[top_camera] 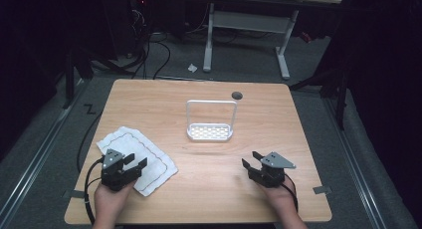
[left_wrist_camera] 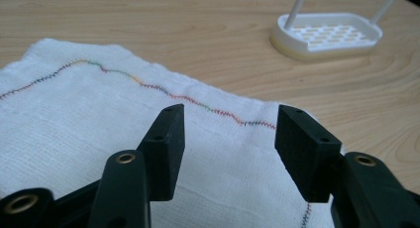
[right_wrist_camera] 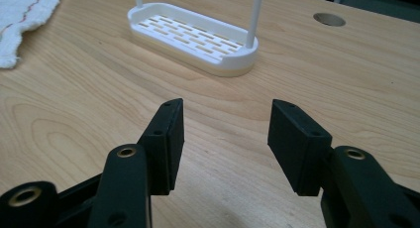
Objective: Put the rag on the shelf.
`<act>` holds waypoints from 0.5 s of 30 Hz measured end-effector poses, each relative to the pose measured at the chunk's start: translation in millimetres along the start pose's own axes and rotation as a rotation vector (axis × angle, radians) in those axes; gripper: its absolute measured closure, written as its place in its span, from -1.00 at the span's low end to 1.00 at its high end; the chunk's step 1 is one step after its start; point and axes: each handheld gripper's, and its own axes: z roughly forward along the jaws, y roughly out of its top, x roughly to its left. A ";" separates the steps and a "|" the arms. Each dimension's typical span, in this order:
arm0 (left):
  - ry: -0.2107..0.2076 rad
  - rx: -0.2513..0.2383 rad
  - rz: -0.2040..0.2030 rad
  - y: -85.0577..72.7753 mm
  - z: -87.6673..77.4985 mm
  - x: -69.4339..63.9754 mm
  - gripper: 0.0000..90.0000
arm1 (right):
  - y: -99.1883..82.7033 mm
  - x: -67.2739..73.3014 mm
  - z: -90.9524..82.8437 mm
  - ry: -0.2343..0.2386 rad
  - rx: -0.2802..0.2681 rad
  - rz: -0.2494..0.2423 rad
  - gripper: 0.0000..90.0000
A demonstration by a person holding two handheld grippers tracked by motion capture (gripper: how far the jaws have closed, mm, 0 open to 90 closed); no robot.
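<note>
Overhead light falls brightly on the table (top_camera: 278,119) while the surrounding room lies dark. The white rack (top_camera: 210,132) glares slightly. Both gripper views are sharp nearby, softening toward the far edge.

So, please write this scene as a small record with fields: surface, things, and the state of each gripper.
surface: wooden table
cloth: white cloth with coloured stitching, lying flat at the table's left
rack: white rack with a tall loop handle, near the centre, empty
left gripper: open, over the cloth, holding nothing
right gripper: open, over bare wood, pointing toward the rack
</note>
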 end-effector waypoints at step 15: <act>0.014 0.186 0.083 -16.0 21.1 -10.2 1.00 | 0.8 15.7 11.7 0.009 0.032 -0.040 0.22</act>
